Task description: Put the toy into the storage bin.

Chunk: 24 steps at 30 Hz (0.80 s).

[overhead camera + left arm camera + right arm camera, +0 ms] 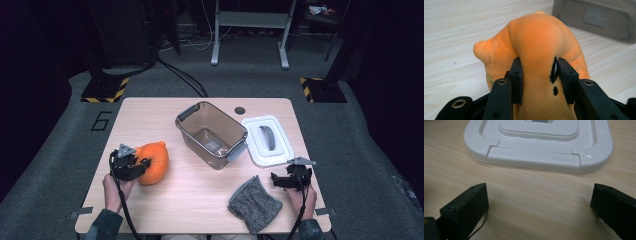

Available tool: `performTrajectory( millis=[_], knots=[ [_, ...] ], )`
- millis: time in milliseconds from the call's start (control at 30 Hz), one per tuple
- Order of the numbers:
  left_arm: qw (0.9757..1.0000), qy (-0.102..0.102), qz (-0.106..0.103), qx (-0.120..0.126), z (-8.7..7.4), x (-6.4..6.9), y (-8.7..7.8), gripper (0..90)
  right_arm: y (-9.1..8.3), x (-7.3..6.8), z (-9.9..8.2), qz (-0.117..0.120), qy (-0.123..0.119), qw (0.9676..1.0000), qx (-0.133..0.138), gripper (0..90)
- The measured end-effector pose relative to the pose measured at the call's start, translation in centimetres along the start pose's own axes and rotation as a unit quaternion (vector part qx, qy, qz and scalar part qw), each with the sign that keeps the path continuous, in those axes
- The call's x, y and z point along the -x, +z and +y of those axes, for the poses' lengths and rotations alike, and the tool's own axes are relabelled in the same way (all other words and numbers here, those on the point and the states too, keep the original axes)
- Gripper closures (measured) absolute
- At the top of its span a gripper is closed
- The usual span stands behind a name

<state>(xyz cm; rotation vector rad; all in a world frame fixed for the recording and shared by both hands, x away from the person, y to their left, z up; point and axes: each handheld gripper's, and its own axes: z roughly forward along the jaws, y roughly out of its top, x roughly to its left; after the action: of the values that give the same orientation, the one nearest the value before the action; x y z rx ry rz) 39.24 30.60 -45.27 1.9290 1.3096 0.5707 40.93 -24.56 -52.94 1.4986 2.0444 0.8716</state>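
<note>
So 3 cameras here. The high view sits above the near edge of the table (200, 200), looking forward and down, far enough back to catch the floor beyond. The left gripper view rides low, right up against the orange plush toy (536, 50), with the brown bin (596, 20) just behind it; both also show up from above. The right gripper view skims the tabletop, facing the white lid (536, 152) close ahead, right of the bin from above.

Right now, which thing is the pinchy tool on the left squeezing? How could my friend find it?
Find the brown see-through bin mid-table, then look toward the near left corner. There the left gripper pinches a plush toy. It is the only bright orange, soft, rounded thing; the other soft thing, a cloth, is grey.
</note>
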Motion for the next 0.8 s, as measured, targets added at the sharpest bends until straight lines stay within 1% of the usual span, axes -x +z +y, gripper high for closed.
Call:
performTrajectory(
  millis=[33,133,233,367,433,533,567,633,733,767,800],
  knots=[
    [1.0,0.001,-0.003,-0.003,0.2,-0.1,0.0,63.0,0.0,0.0,0.0,0.0,0.0,1.0,0.0,0.6],
    [0.9999,0.011,-0.004,-0.001,0.7,-0.4,-0.2,63.1,0.0,0.0,0.0,0.0,0.0,1.0,0.0,0.6],
    [0.9998,0.019,0.001,0.006,1.4,-0.7,-0.4,63.1,0.0,0.0,0.0,0.0,0.0,1.0,0.0,0.6],
    [0.9996,0.024,-0.002,0.013,2.3,-1.3,-0.8,63.1,0.0,0.0,0.0,0.0,0.0,1.0,0.0,0.6],
    [0.9994,0.033,-0.002,0.015,2.9,-1.6,-1.1,63.1,0.0,0.0,0.0,0.0,0.0,1.0,0.0,0.6],
    [0.9991,0.039,-0.001,0.019,3.6,-1.8,-1.4,63.0,0.0,0.0,0.0,0.0,0.0,1.0,0.0,0.6],
    [0.999,0.038,0.0,0.024,3.9,-1.9,-1.5,63.0,0.0,0.0,0.0,0.0,0.0,1.0,0.0,0.7],
    [0.9988,0.042,0.001,0.027,4.6,-2.0,-1.7,63.0,0.0,0.0,0.0,0.0,0.0,1.0,0.0,0.7],
    [0.9984,0.048,0.001,0.028,5.6,-2.1,-2.1,63.0,0.0,0.0,0.0,0.0,0.0,1.0,0.0,0.6],
    [0.9984,0.048,0.001,0.028,5.6,-2.1,-2.1,63.0,0.0,0.0,0.0,0.0,0.0,1.0,0.0,0.6],
    [0.9982,0.05,0.002,0.033,6.0,-2.1,-2.2,63.0,0.0,0.0,0.0,0.0,0.0,1.0,0.0,0.7]
  ],
)
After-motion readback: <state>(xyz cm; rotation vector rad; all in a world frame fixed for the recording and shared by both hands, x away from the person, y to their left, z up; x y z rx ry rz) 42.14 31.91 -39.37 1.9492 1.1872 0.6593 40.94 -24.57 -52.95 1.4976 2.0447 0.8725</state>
